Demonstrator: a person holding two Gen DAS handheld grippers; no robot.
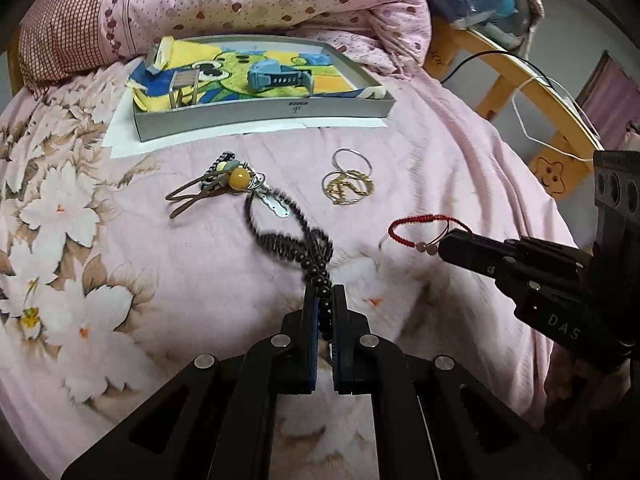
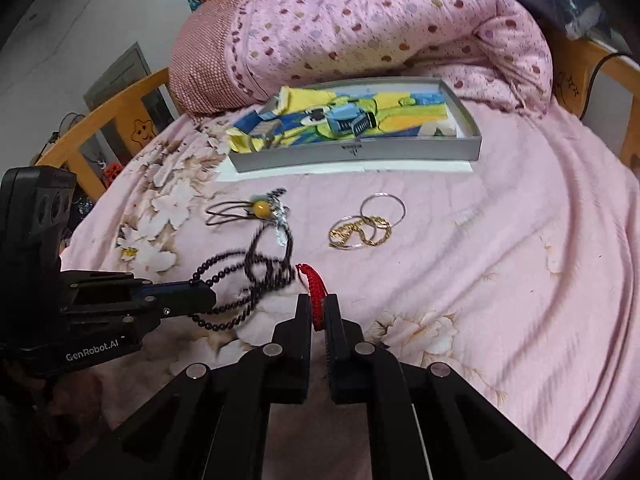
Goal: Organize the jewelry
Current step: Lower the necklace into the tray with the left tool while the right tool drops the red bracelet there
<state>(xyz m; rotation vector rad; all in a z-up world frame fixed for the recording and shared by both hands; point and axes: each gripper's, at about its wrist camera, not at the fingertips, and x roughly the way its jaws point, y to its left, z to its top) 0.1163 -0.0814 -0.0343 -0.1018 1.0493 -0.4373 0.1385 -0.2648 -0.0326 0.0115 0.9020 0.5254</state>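
Note:
My left gripper [image 1: 323,294] is shut on a dark bead necklace [image 1: 288,240], whose blurred loops hang over the pink bedspread; it also shows in the right wrist view [image 2: 256,276]. My right gripper [image 2: 318,308] is shut on a red braided bracelet [image 2: 314,286], which also shows in the left wrist view [image 1: 416,232]. Silver rings with a gold chain [image 1: 350,182] lie on the bed. A cord with a yellow bead [image 1: 224,184] lies to their left. A grey shallow box [image 1: 260,114] behind holds a blue watch [image 1: 276,74] on a yellow cloth.
A rolled pink dotted quilt [image 2: 360,28] lies behind the box. A wooden bed rail [image 1: 516,84] with a white cable runs along the right. White paper [image 2: 360,168] lies under the box.

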